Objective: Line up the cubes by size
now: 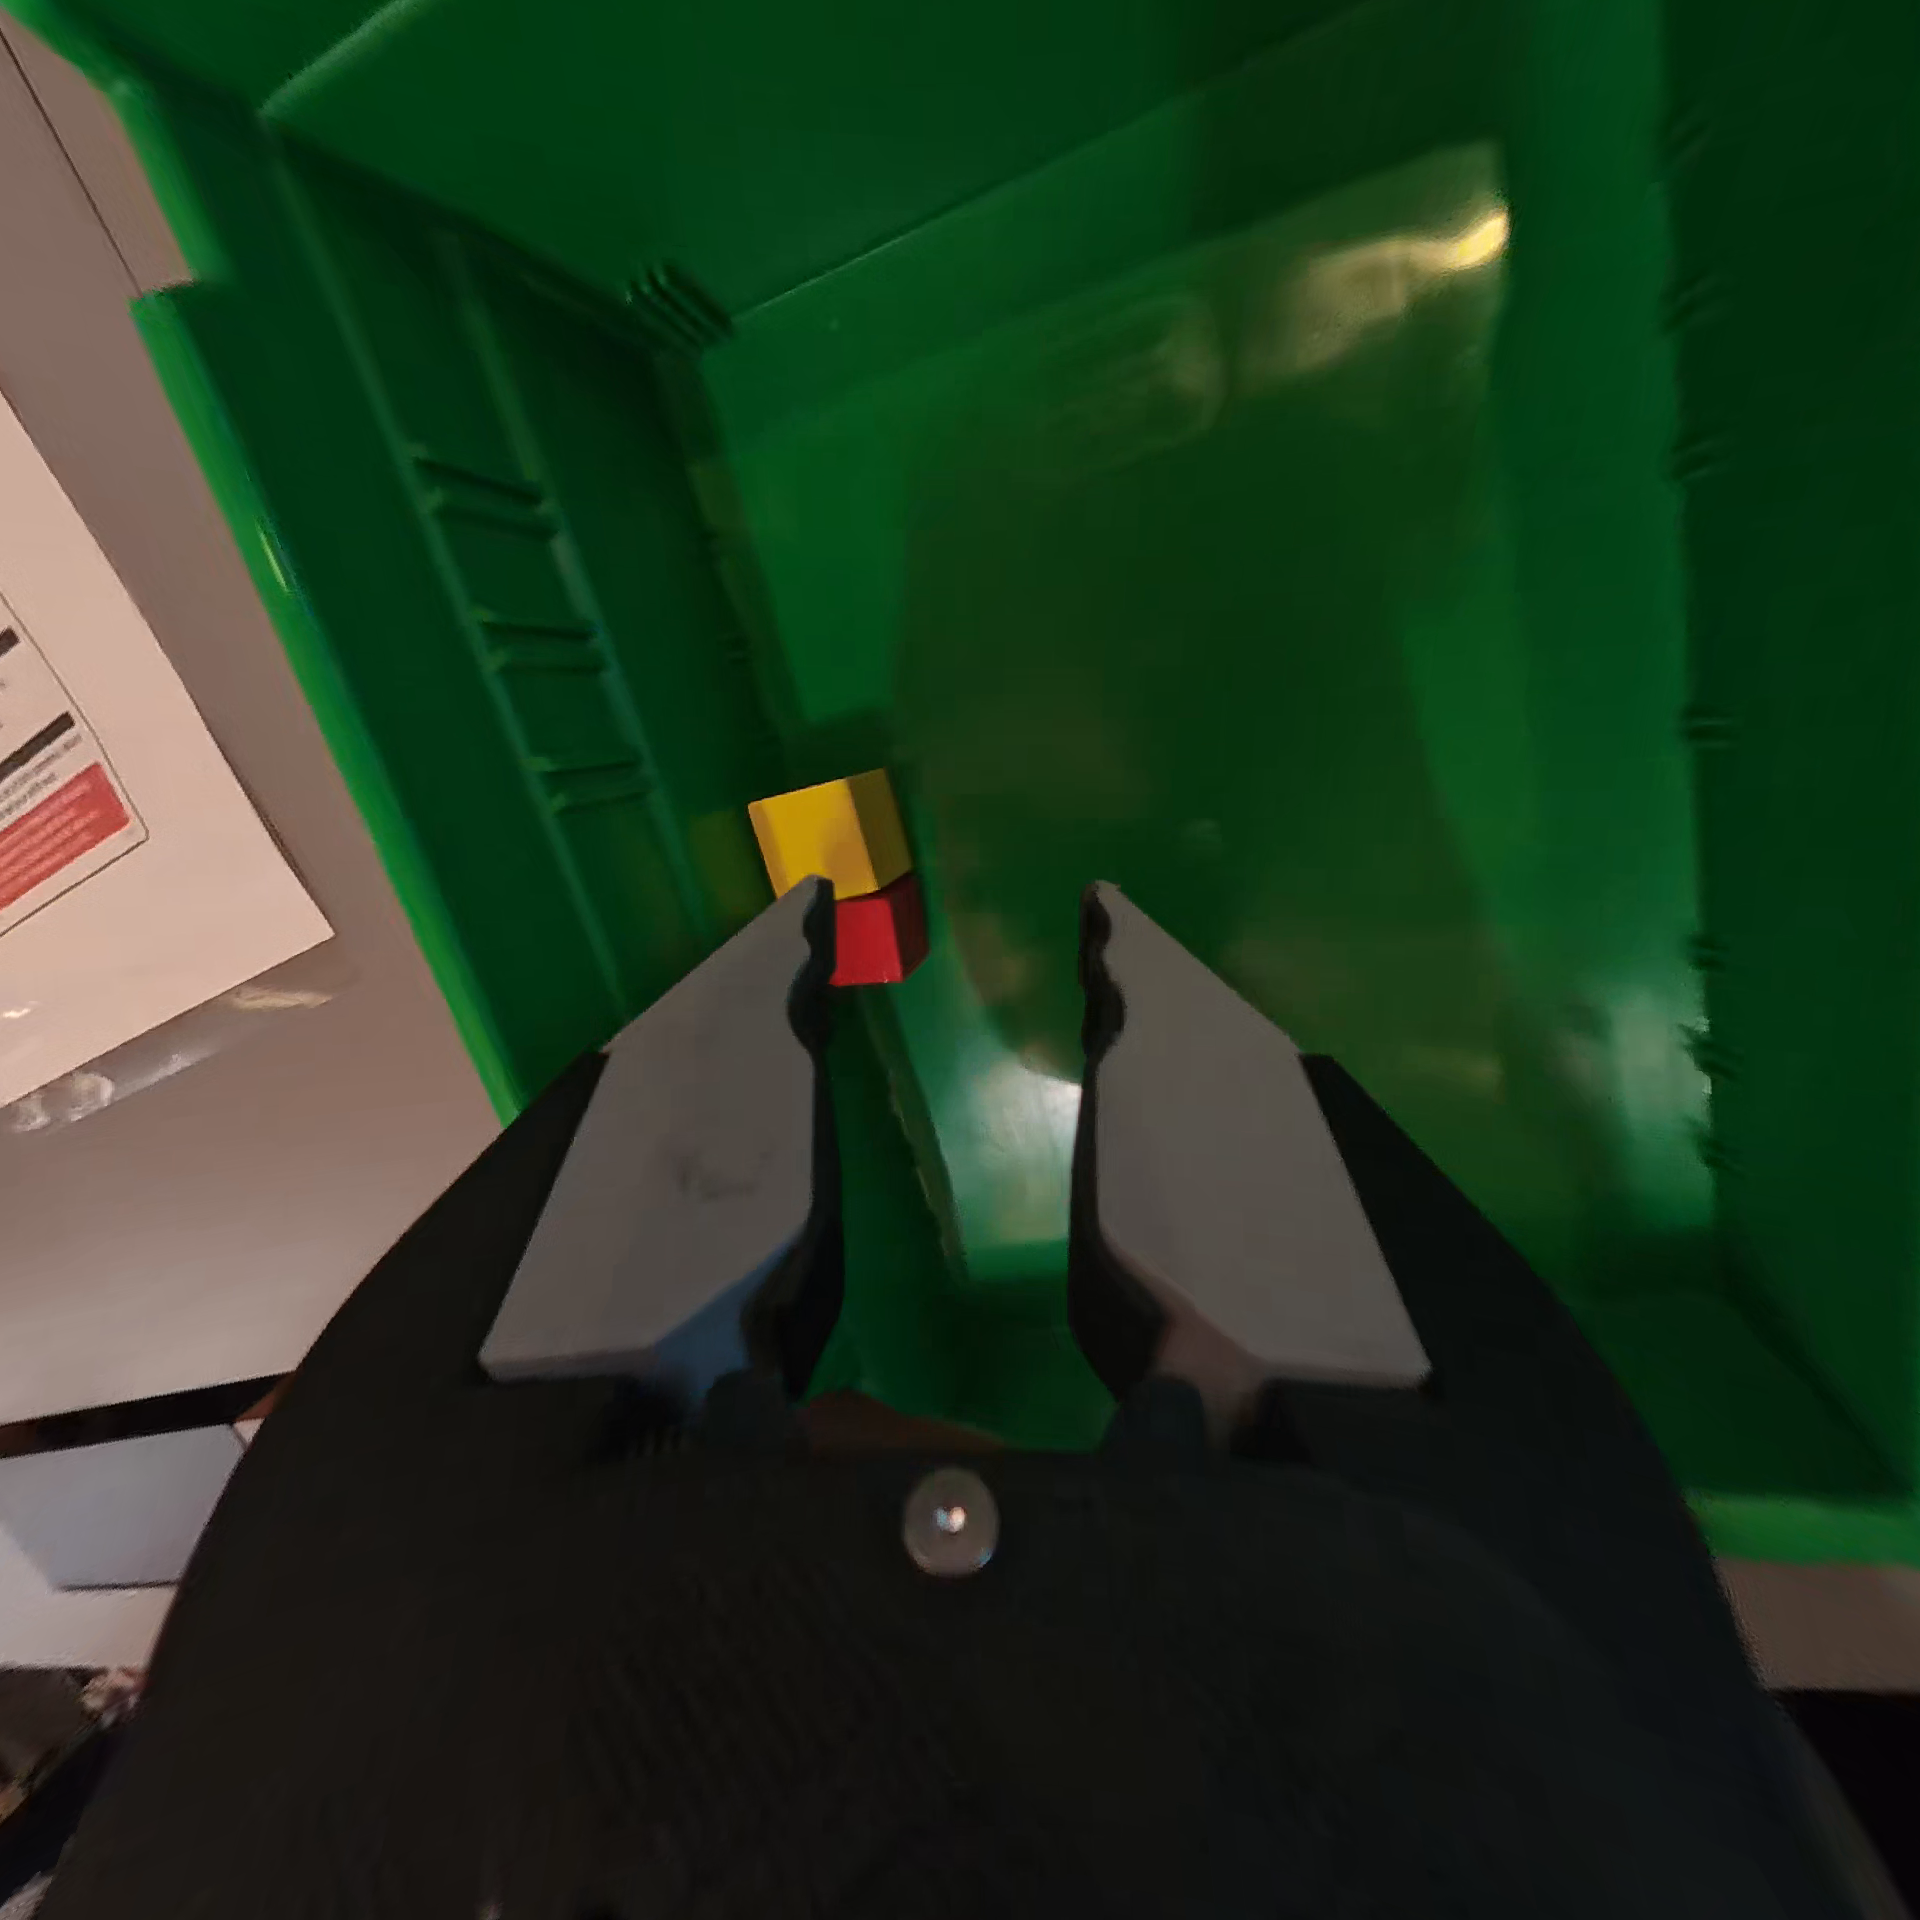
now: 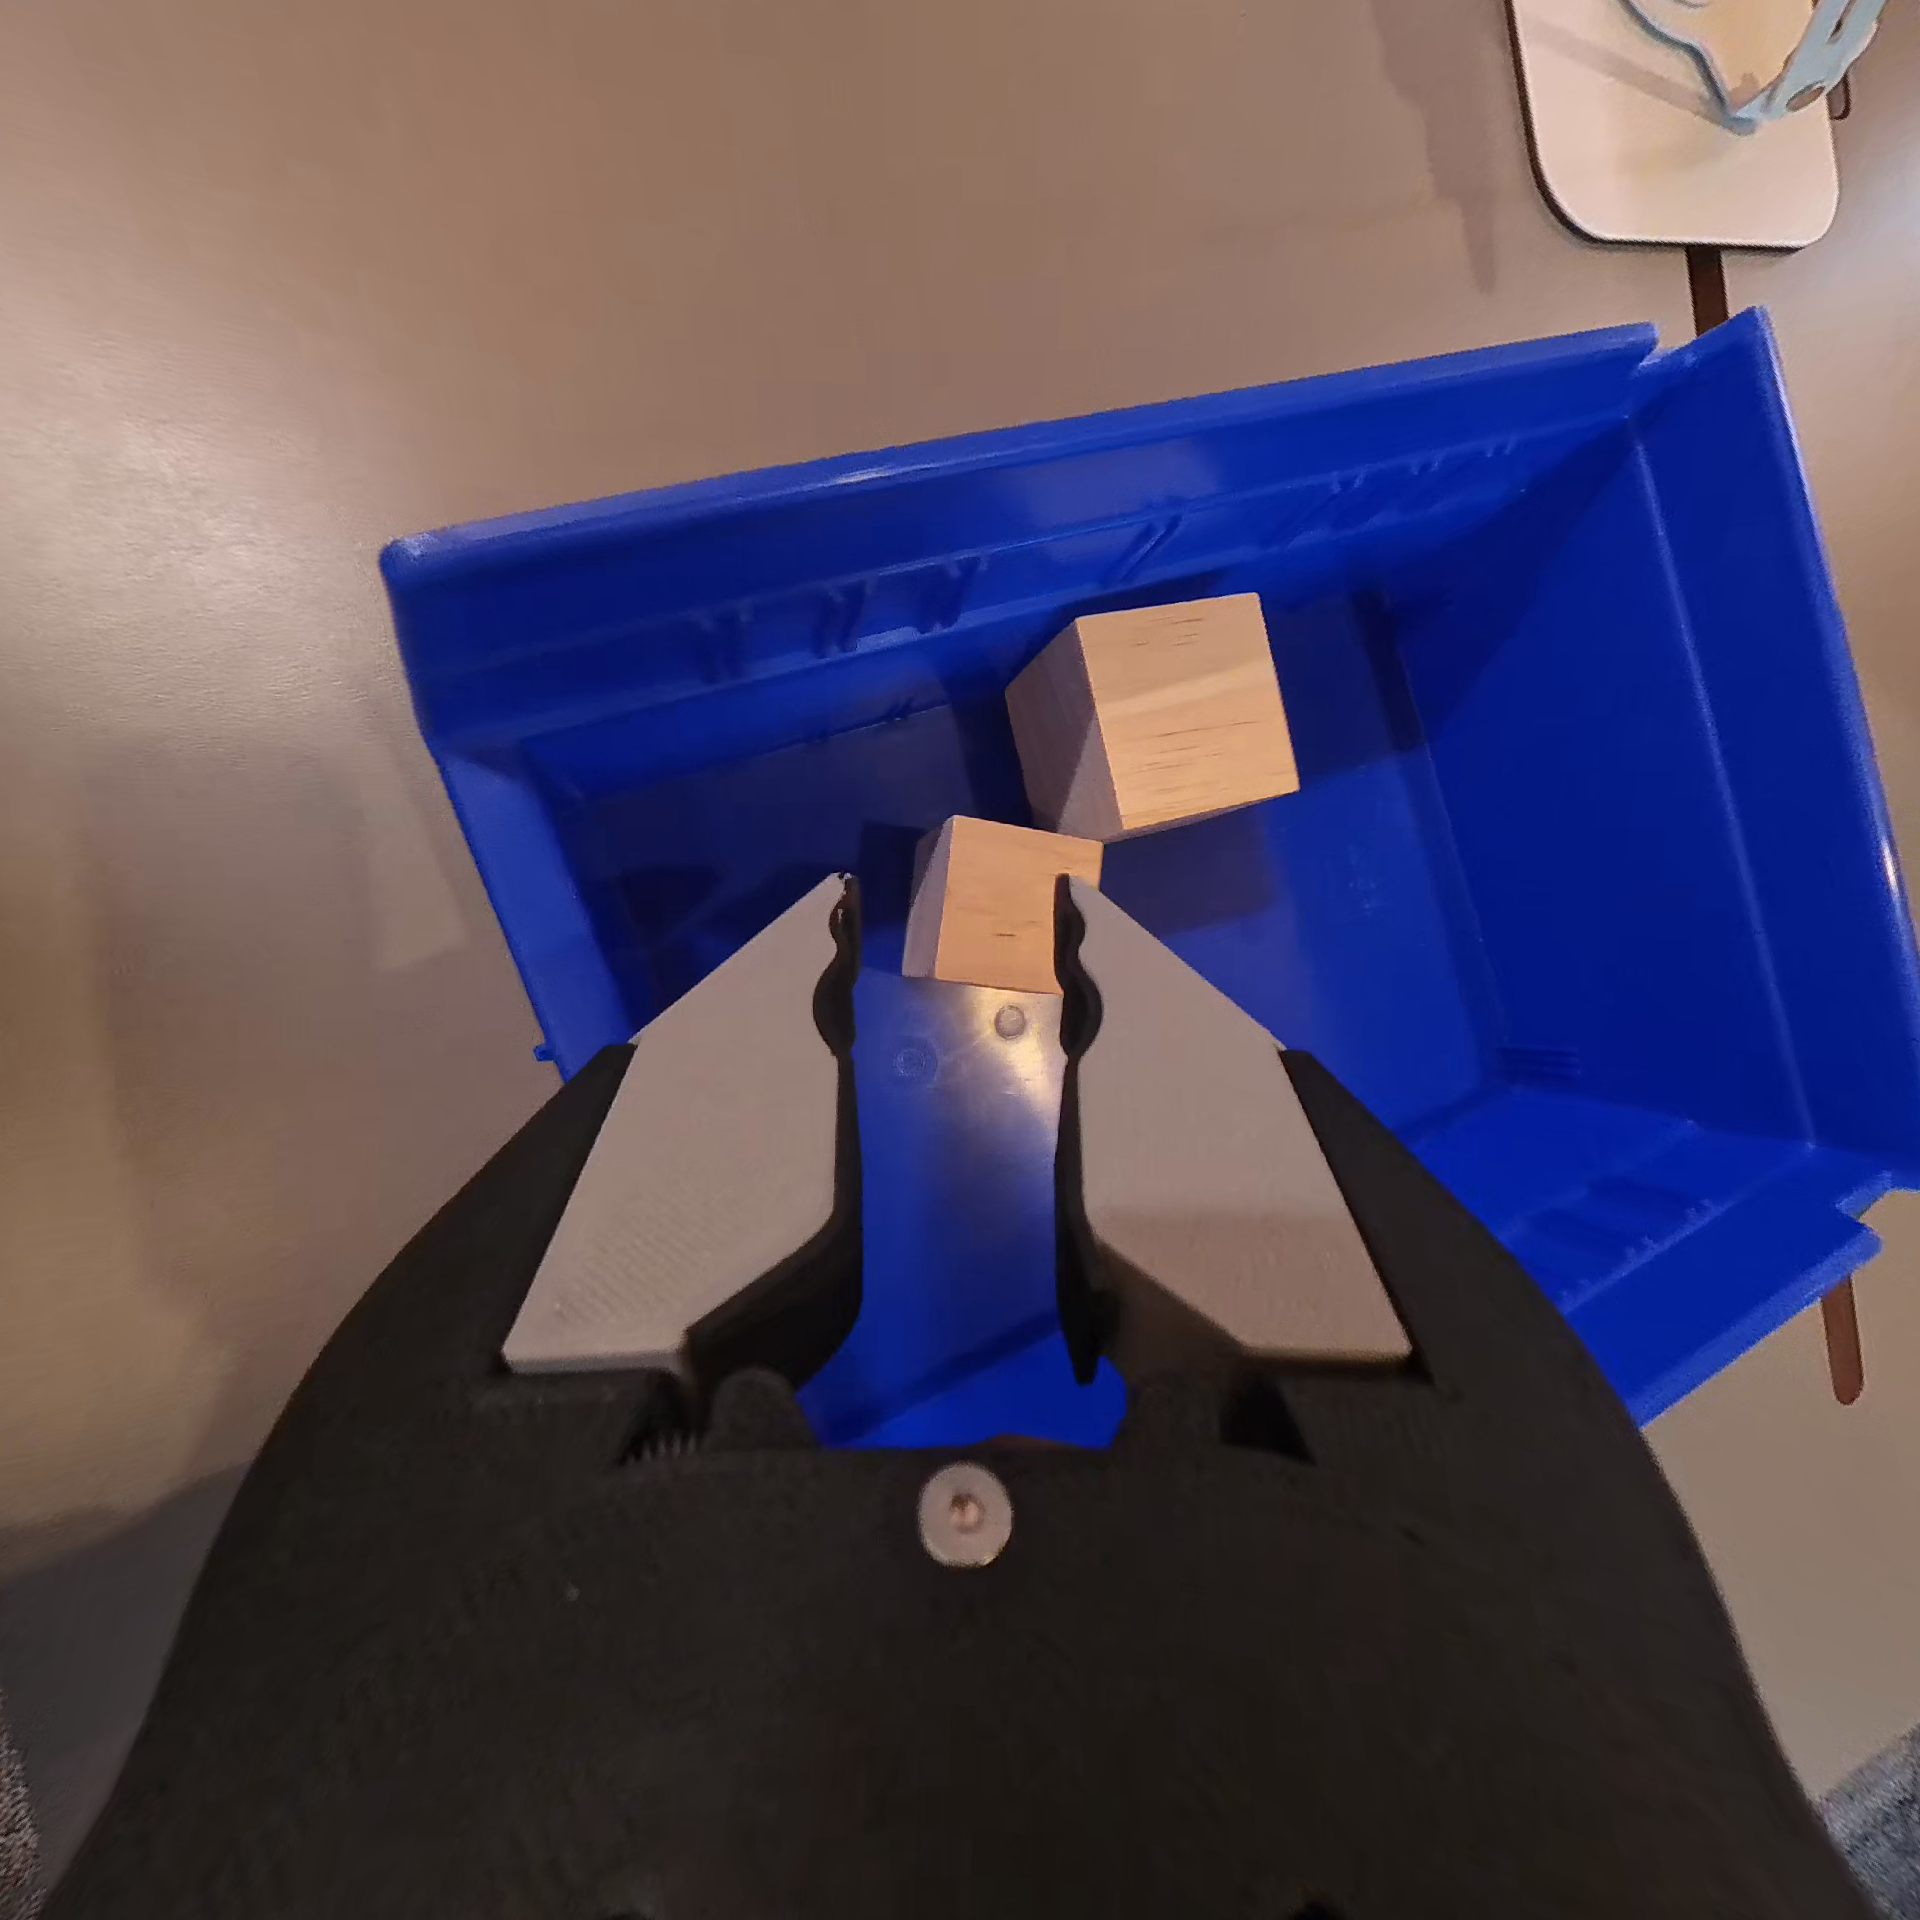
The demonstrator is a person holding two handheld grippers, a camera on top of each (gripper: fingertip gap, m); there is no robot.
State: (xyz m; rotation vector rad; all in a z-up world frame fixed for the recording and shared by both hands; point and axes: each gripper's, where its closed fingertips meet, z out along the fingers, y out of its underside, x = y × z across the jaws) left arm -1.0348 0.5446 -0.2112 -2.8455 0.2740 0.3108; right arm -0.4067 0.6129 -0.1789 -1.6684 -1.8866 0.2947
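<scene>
In the left wrist view a small yellow cube (image 1: 826, 831) and a smaller red cube (image 1: 878, 935) sit touching each other against the left inner wall of a green bin (image 1: 1351, 727). My left gripper (image 1: 956, 891) is open and empty inside the bin, its left fingertip (image 1: 810, 899) just in front of the two cubes. In the right wrist view a large wooden cube (image 2: 1174, 717) and a smaller wooden cube (image 2: 992, 904) lie in a blue bin (image 2: 1610, 831). My right gripper (image 2: 954, 883) is open with the smaller wooden cube between its fingers; a gap shows on the left side.
A white printed sheet (image 1: 125, 831) lies on the grey table left of the green bin. A white board with a light blue object (image 2: 1683, 114) is at the far right beyond the blue bin. Grey tabletop (image 2: 520, 312) surrounds the blue bin.
</scene>
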